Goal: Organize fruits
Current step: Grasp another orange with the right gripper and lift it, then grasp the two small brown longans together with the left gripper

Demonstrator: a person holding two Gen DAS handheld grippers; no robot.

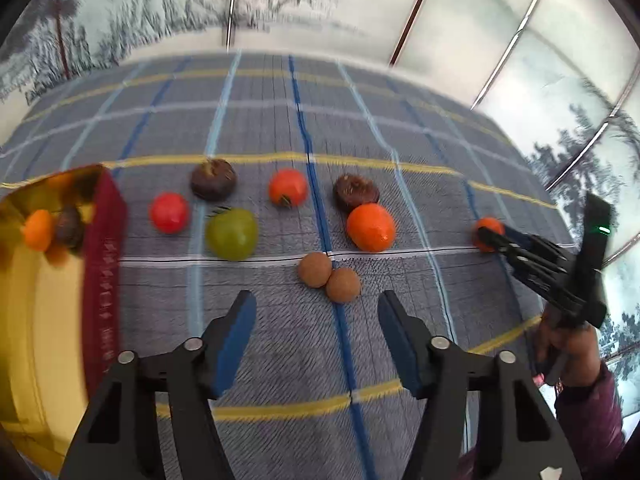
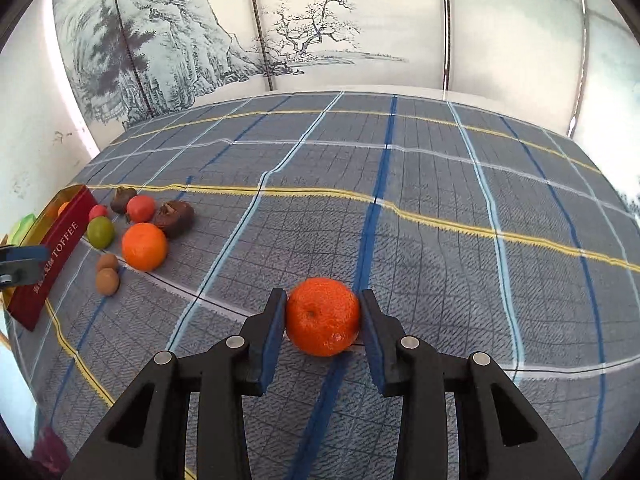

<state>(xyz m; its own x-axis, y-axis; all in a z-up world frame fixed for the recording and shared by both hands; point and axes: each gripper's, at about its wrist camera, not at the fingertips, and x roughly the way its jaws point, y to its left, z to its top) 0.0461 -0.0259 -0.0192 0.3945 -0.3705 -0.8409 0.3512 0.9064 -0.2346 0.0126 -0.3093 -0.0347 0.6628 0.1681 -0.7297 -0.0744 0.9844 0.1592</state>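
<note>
Mandarin in grip: the mandarin (image 2: pixel 323 316) is clamped between the blue pads of the right gripper (image 2: pixel 324 320), closed to the fruit's width and pressed on both flanks, low over the plaid cloth (image 2: pixel 440 208); it was picked where it lay, well apart from the other fruit, presumably for carrying to the tin.
Left gripper: the left gripper (image 1: pixel 316 344) is held partly open with nothing between its jaws, aimed down at the cloth just short of the longans.
Longans: two brown longans (image 1: pixel 328 276) are seen touching each other, the nearest loose fruit, so a likely next pick.
Middle row: an orange (image 1: pixel 371 227), a green tomato (image 1: pixel 232 234) and a red tomato (image 1: pixel 169 213) are spread singly, with room left for fingers around each.
Far row: two dark mangosteens (image 1: pixel 213 179) and a persimmon-like orange-red fruit (image 1: pixel 287 187) are lined up behind.
Toffee tin: the red, gold-lined toffee tin (image 2: pixel 60 248) is set at the left edge as the collecting place; a small orange fruit and a dark one are already inside.
</note>
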